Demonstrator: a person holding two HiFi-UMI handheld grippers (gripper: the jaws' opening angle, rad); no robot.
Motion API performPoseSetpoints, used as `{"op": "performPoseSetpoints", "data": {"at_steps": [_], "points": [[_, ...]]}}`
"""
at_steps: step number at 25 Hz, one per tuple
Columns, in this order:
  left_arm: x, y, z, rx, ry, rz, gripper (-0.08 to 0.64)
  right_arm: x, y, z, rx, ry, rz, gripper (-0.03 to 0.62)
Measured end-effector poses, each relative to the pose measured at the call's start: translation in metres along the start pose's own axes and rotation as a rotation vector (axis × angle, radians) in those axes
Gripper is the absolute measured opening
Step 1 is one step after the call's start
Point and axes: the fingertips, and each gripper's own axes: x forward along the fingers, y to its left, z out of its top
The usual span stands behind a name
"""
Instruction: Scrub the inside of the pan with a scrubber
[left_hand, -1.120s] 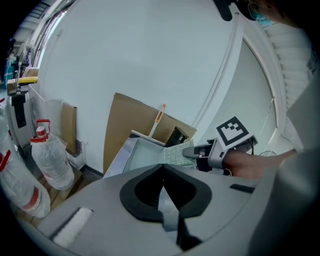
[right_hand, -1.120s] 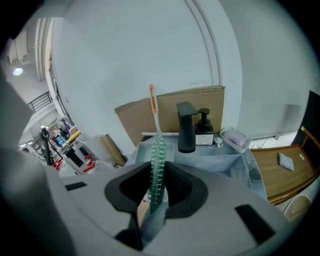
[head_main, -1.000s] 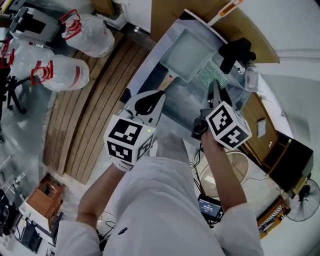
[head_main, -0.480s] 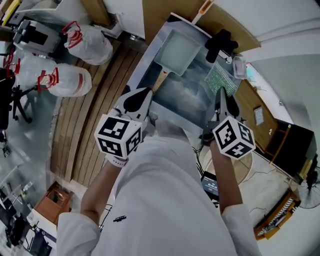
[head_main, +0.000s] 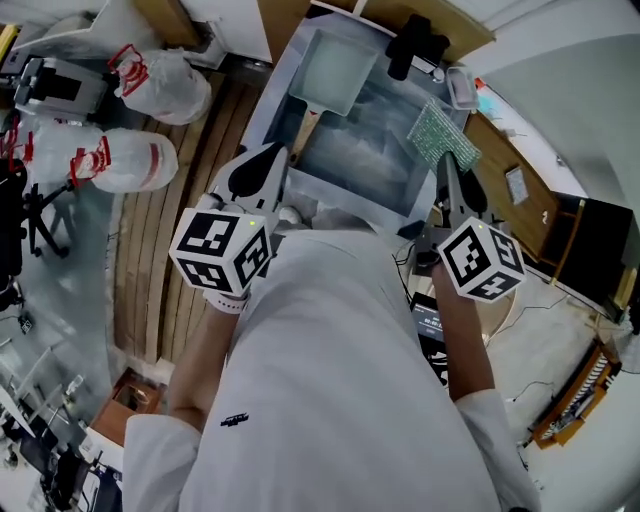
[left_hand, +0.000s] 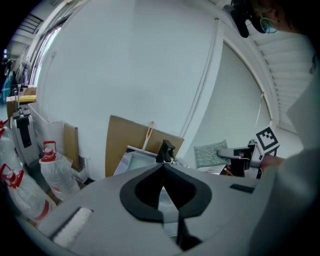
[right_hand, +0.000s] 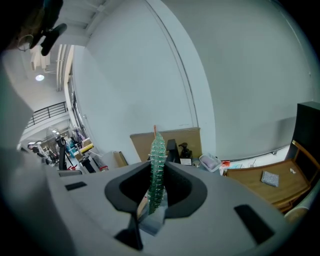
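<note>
The square grey pan (head_main: 332, 70) lies in the sink's far left corner, its wooden handle (head_main: 306, 124) pointing toward me. My right gripper (head_main: 443, 160) is shut on the green mesh scrubber (head_main: 441, 134), holding it over the sink's right rim, apart from the pan. In the right gripper view the scrubber (right_hand: 157, 167) stands edge-on between the jaws. My left gripper (head_main: 266, 152) hangs over the sink's near left rim, shut and empty. In the left gripper view, that gripper (left_hand: 163, 168) points at the pan (left_hand: 133, 160), with the scrubber (left_hand: 209, 153) off to the right.
The steel sink (head_main: 283, 75) has a black faucet (head_main: 412, 42) at its back and a soap dish (head_main: 462, 88) on the right. White plastic bags (head_main: 165, 78) stand on wooden floor slats (head_main: 170, 250) at left. A wooden table (head_main: 520, 200) is at right.
Both grippers have drawn back from the sink basin toward my body. The scrubber has come away from the pan's side to the sink's right rim.
</note>
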Motion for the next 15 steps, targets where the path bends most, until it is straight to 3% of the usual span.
{"op": "performPoseSetpoints", "data": {"at_steps": [7,15], "points": [[-0.005,-0.014,-0.011,0.011,0.018,-0.02,0.005,-0.02,0.013,0.001,-0.088,-0.019,0.103,0.067],[-0.004,-0.029,-0.01,0.03,0.014,-0.035,0.005,-0.028,0.02,-0.003,-0.13,-0.034,0.158,0.067]]}}
